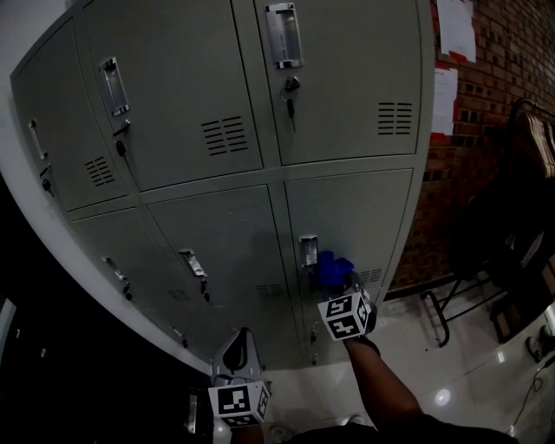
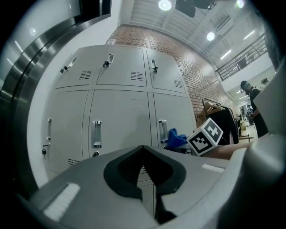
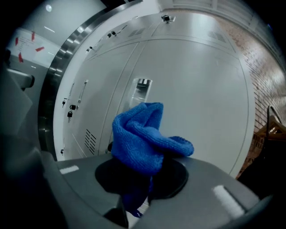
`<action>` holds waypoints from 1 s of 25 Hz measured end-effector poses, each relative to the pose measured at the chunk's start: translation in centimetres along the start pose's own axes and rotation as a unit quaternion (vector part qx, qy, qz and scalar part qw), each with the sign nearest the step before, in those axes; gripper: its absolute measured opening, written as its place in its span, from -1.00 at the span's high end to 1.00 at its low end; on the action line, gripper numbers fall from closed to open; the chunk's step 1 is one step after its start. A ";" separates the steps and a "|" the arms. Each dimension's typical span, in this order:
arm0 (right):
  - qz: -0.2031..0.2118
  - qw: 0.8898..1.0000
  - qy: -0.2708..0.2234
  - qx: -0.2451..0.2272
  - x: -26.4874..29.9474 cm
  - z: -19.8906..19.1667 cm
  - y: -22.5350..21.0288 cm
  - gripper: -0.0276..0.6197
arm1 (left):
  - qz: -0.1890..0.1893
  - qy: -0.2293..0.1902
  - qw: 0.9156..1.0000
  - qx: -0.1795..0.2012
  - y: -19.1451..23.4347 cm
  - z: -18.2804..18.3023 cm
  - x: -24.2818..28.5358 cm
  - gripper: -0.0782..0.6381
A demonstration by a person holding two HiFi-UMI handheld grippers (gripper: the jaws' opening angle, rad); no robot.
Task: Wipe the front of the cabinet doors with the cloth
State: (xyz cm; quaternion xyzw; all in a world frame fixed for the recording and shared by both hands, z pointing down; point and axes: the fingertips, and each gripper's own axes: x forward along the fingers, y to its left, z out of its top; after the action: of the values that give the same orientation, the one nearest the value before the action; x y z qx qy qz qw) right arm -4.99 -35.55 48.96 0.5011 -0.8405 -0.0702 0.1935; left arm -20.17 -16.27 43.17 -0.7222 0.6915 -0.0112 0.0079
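Note:
A bank of grey metal cabinet doors (image 1: 217, 95) fills the head view, each with a chrome handle and vent slots. My right gripper (image 1: 340, 282) is shut on a bunched blue cloth (image 1: 330, 267), held close to the lower right door (image 1: 351, 221) just right of its handle (image 1: 308, 250). In the right gripper view the cloth (image 3: 145, 136) bulges out of the closed jaws, with that handle (image 3: 140, 92) behind it. My left gripper (image 1: 236, 347) hangs lower and nearer me, off the doors, jaws shut and holding nothing (image 2: 144, 172).
A brick wall (image 1: 512, 61) with white papers (image 1: 455, 26) stands right of the cabinet. A dark rack with hanging clothes (image 1: 512, 217) is at the right, over a glossy floor (image 1: 451, 373). Keys hang from the locks (image 1: 290, 95).

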 end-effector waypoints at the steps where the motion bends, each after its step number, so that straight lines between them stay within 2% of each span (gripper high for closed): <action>1: 0.002 1.000 -0.001 -0.004 0.2 0.3 0.7 0.65 | 0.000 -0.001 1.000 -0.001 0.4 0.0 0.0 0.73; 10: 0.012 1.000 -0.014 -0.016 0.5 0.7 1.7 0.65 | -0.005 -0.004 1.000 -0.010 1.6 -0.5 0.4 0.73; 15: -0.063 0.997 -0.010 -0.044 -2.6 -1.7 -2.9 0.64 | -0.022 -0.003 1.000 -0.014 0.8 -0.4 1.1 0.73; 19: -0.095 0.994 0.020 -0.045 -4.0 -5.7 -7.0 0.64 | -0.031 -0.012 0.999 -0.018 0.1 1.0 1.0 0.73; 22: -0.113 0.992 0.053 -0.025 -4.2 -9.0 -9.6 0.64 | -0.038 -0.013 0.999 -0.015 -0.3 1.2 1.1 0.73; 25: -0.129 0.988 0.086 -0.004 -3.8 -10.7 -11.5 0.64 | -0.042 -0.007 0.999 -0.014 -0.6 0.6 1.5 0.73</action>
State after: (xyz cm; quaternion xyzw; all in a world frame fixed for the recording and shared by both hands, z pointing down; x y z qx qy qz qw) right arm 10.24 -37.01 54.23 0.6088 -0.7487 -0.0546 0.2566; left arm -19.53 -17.73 42.58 -0.7506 0.6608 0.0038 0.0022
